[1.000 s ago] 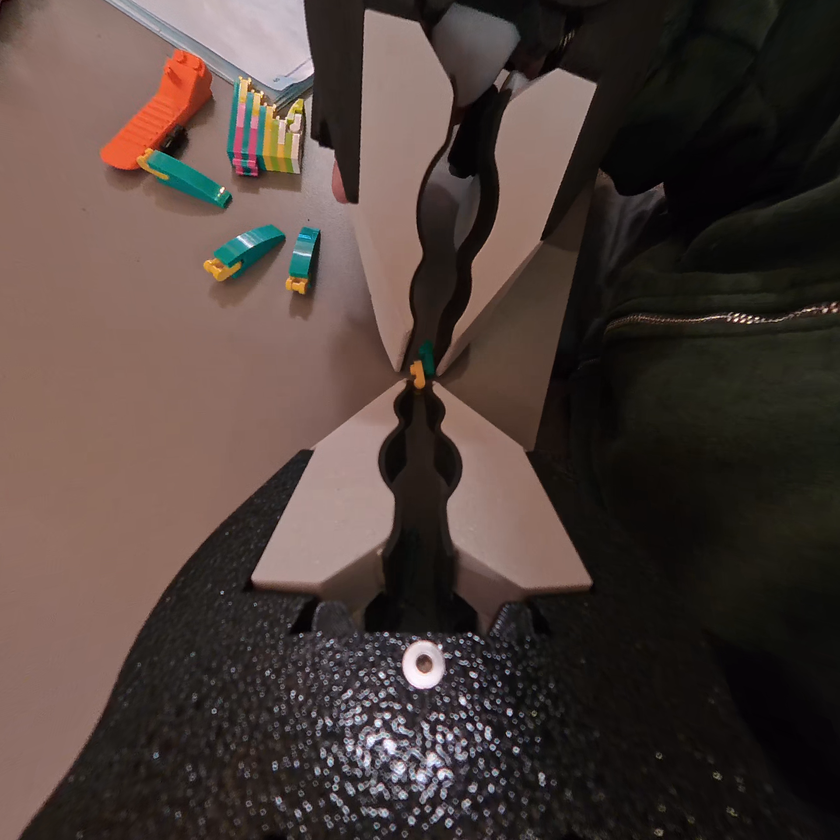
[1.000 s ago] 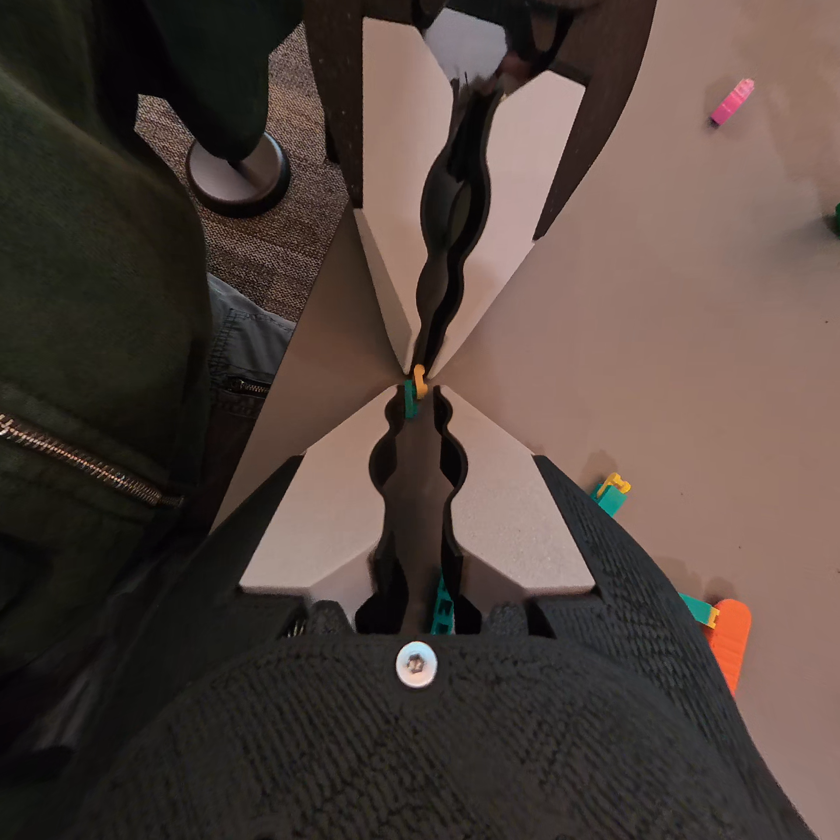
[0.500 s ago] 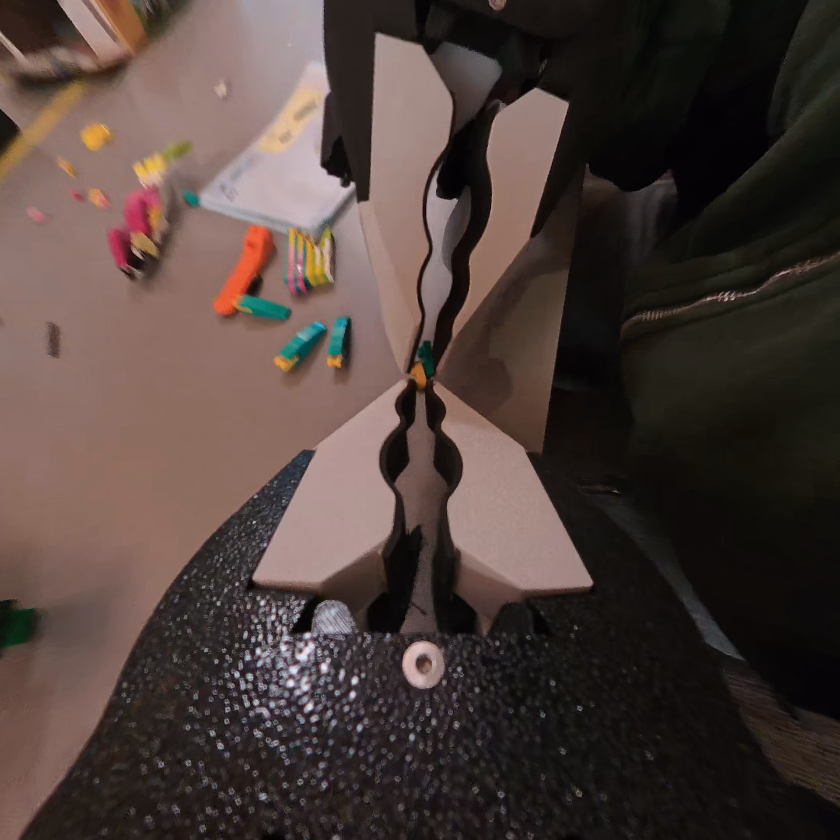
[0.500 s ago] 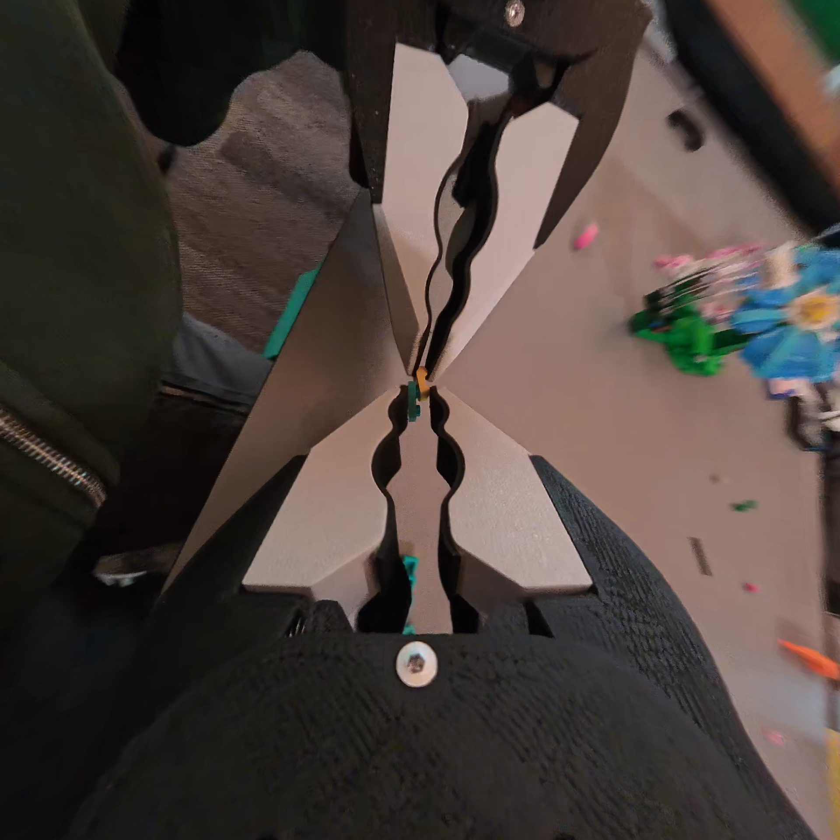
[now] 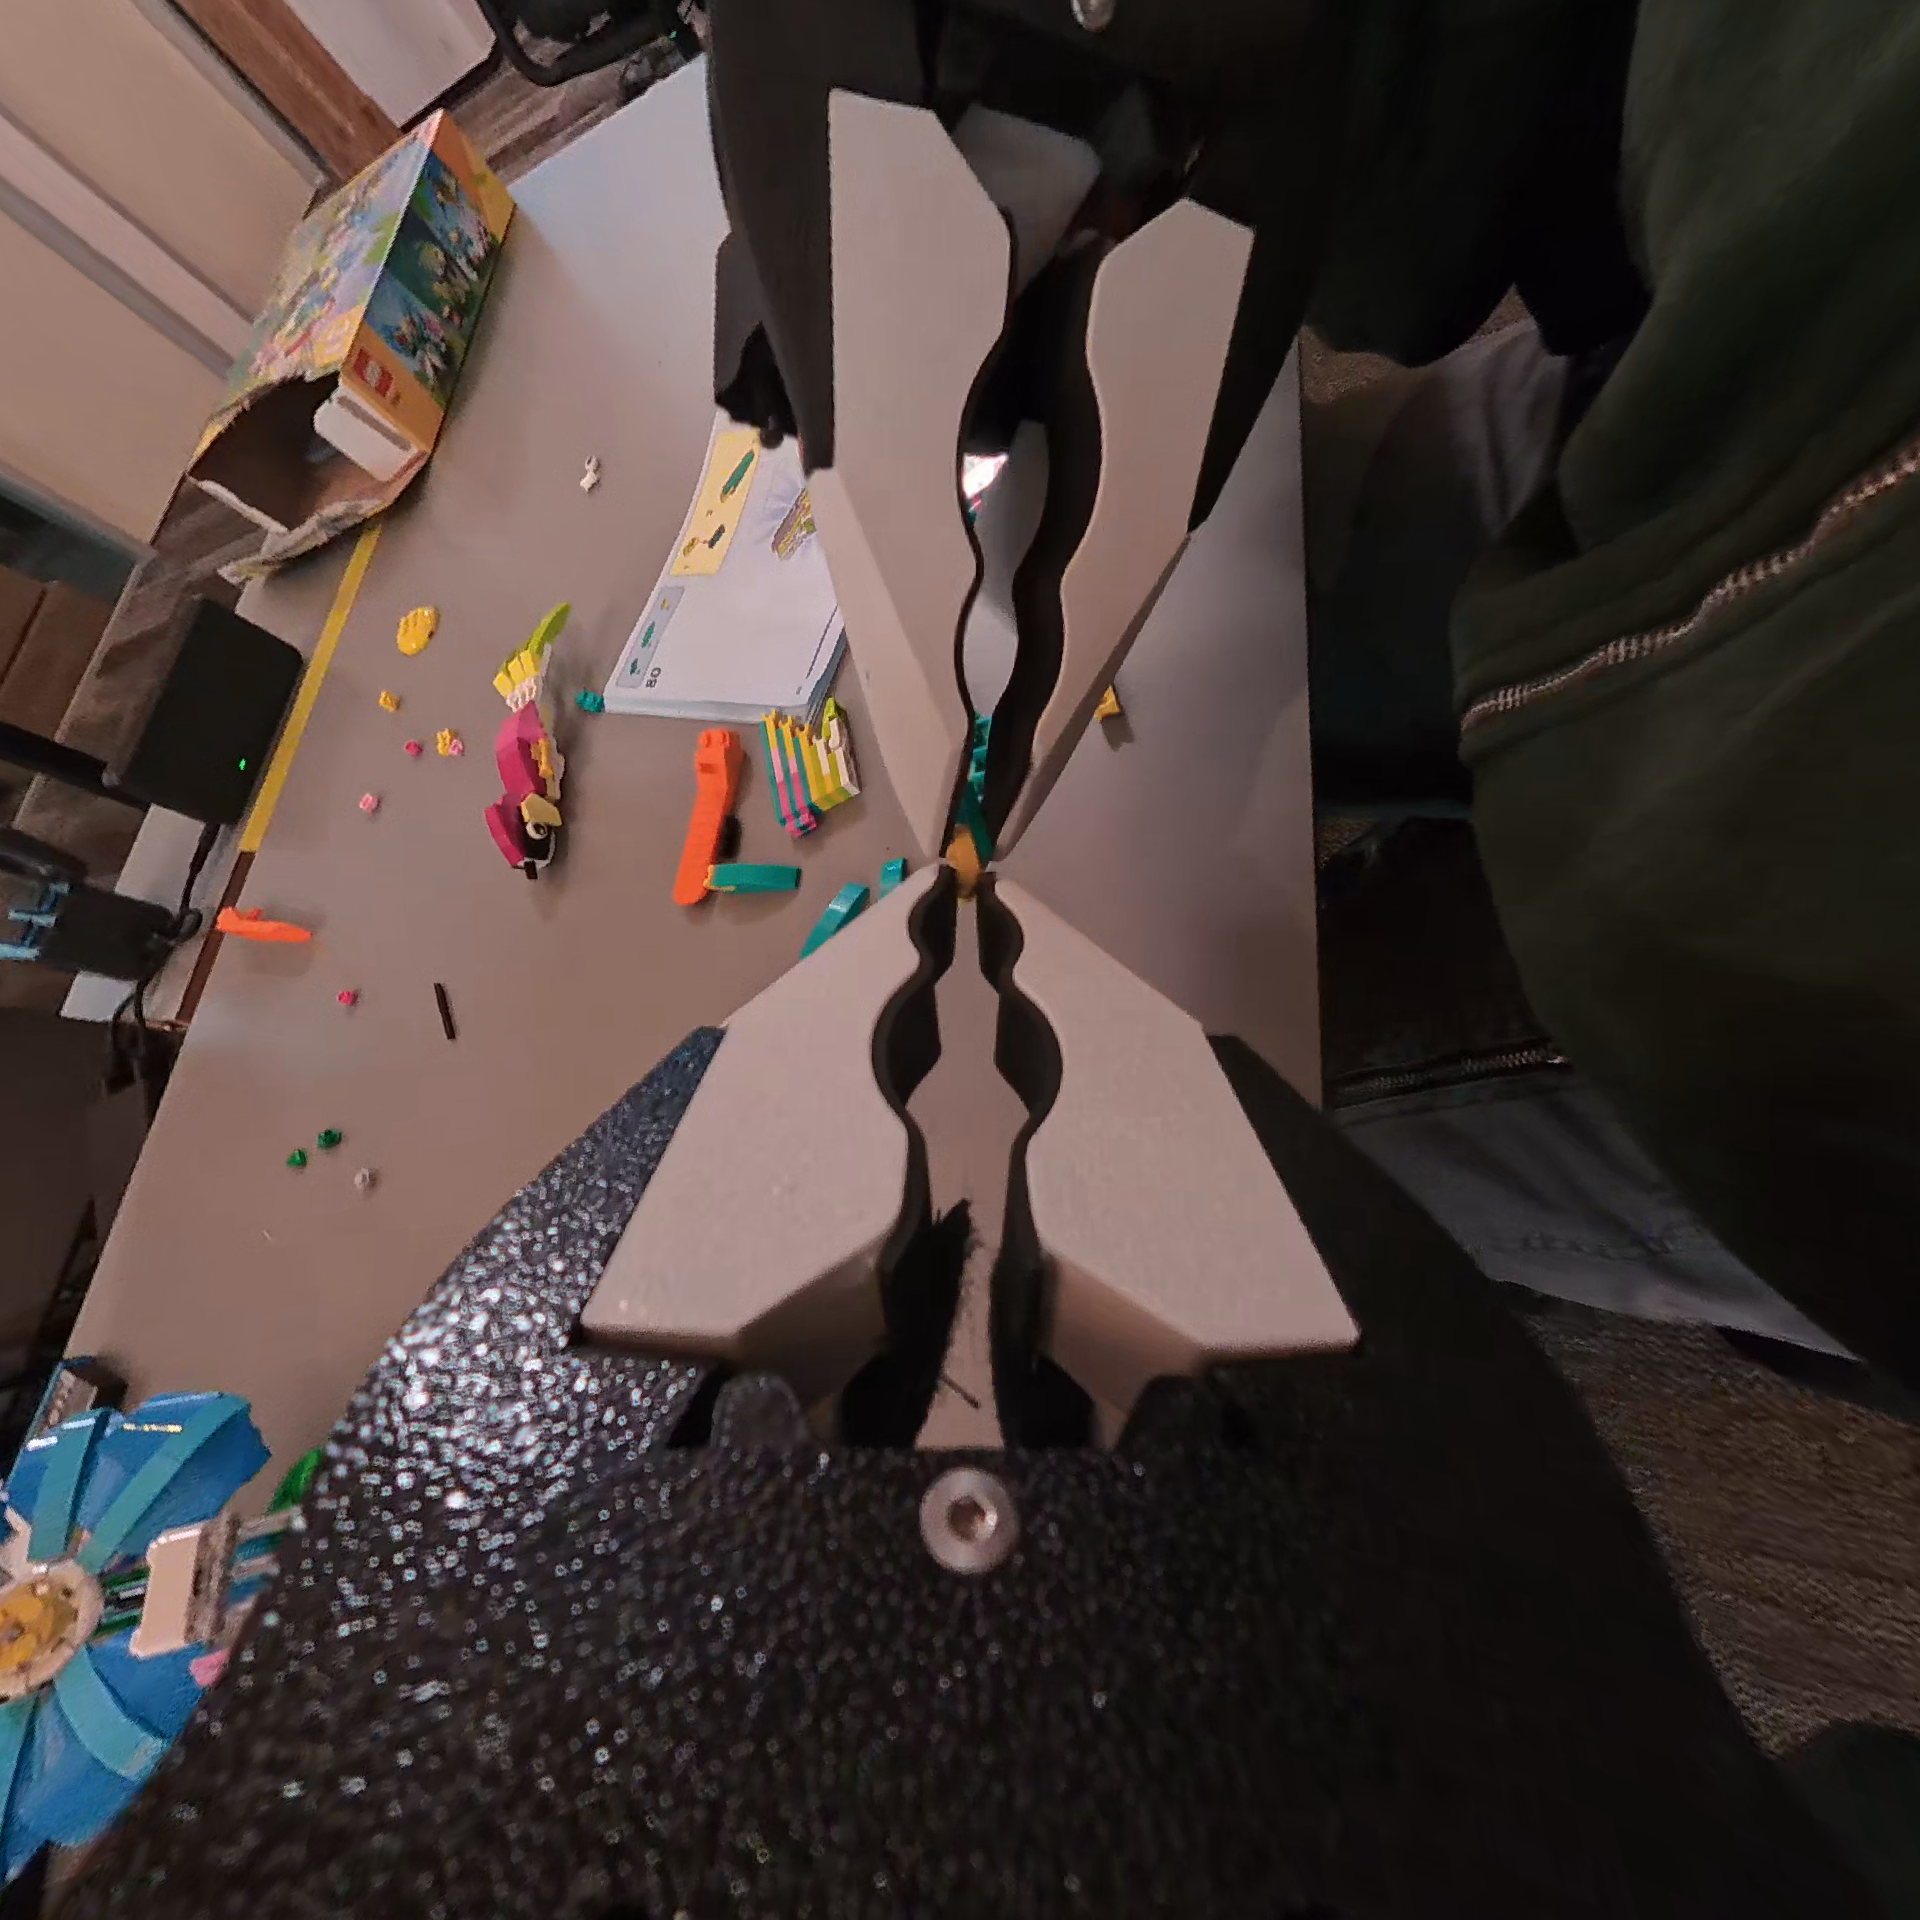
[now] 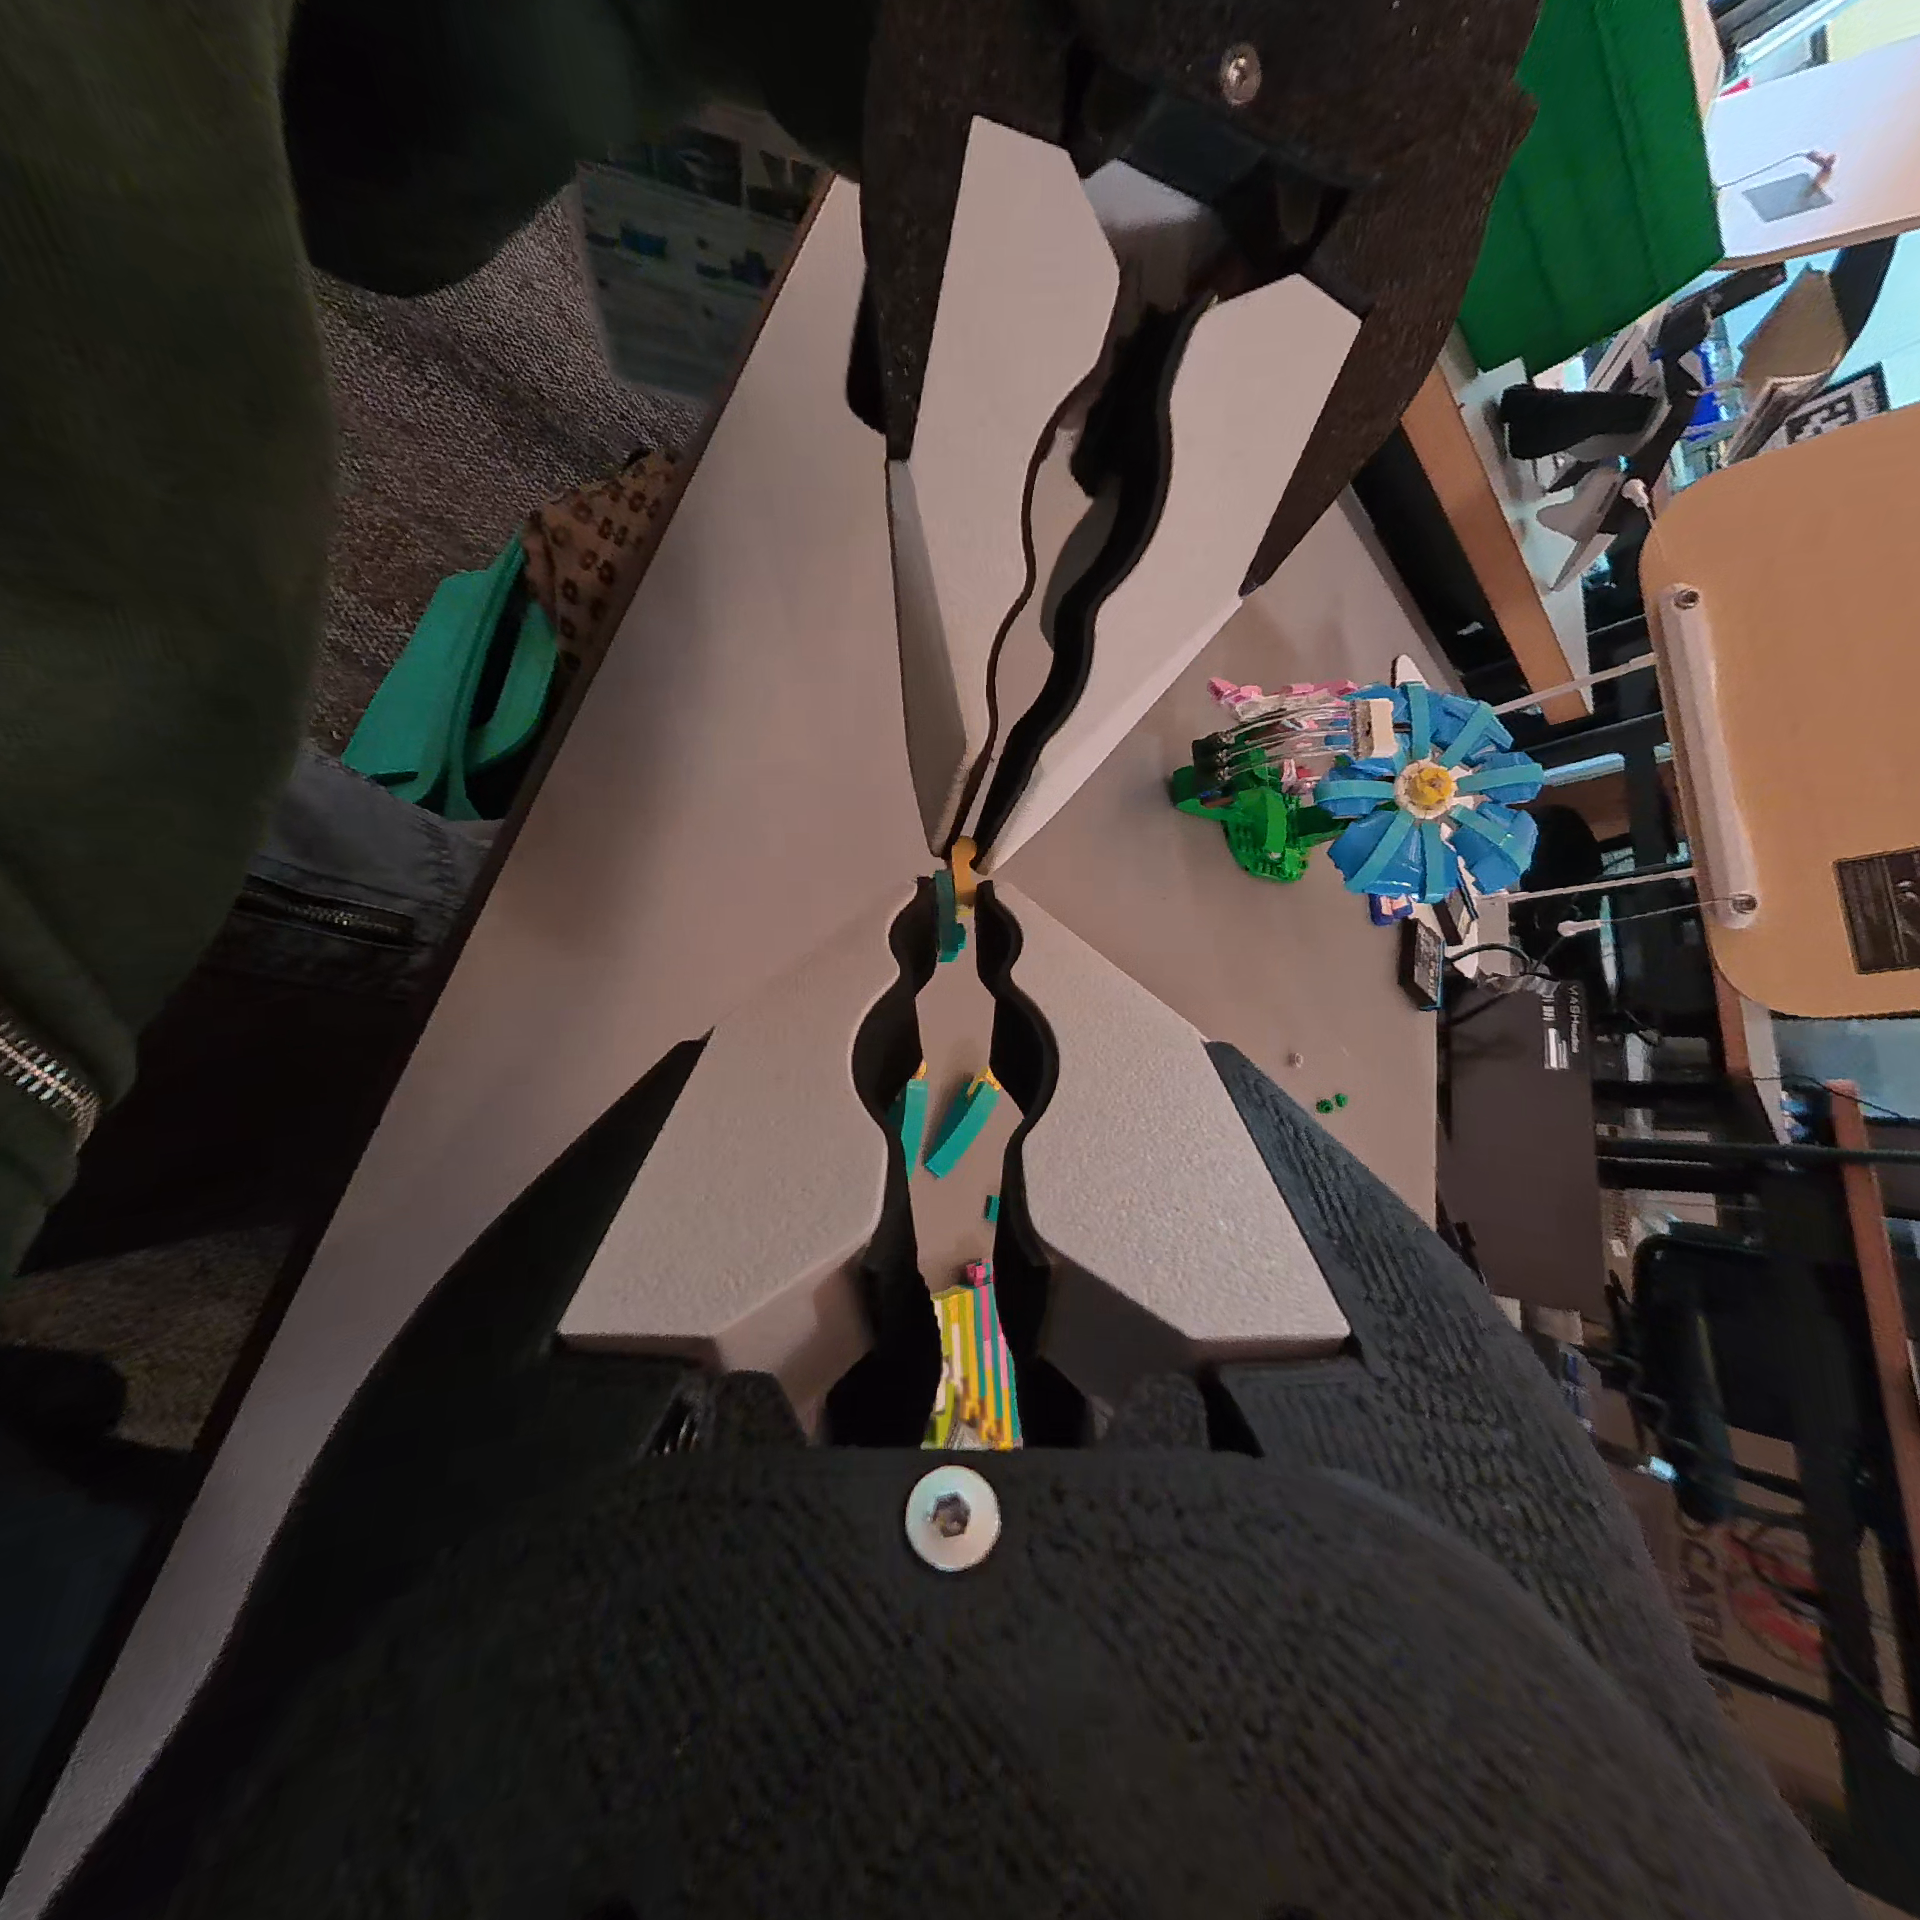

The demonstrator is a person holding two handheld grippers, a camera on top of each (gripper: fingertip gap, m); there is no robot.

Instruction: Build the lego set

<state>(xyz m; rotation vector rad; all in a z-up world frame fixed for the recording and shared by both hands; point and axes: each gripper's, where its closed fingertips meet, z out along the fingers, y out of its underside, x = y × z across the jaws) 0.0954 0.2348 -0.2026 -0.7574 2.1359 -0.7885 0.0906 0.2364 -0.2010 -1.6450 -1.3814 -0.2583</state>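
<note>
My left gripper (image 5: 961, 885) and my right gripper (image 6: 956, 902) meet tip to tip above the grey table (image 5: 436, 1049). Between them is one small teal-and-yellow lego piece. The left gripper is shut on its yellow clip end (image 5: 961, 854). The right gripper is shut on its teal part (image 6: 948, 927). In each wrist view the other gripper reaches in from the top. A striped pink, green and yellow build (image 5: 810, 764) lies on the table beyond, also in the right wrist view (image 6: 971, 1361). Loose teal curved pieces (image 5: 831, 914) (image 6: 961, 1127) lie near it.
An orange brick separator (image 5: 707, 816), a pink bird build (image 5: 525, 769), an open instruction booklet (image 5: 727, 623) and the set's box (image 5: 384, 281) lie on the table. A blue flower build (image 6: 1423, 790) stands near the far edge. A person's dark green jacket (image 5: 1714, 727) is close beside the grippers.
Both grippers have tilted up together, still tip to tip on the small piece. The views have swung from looking down at the table to looking across it.
</note>
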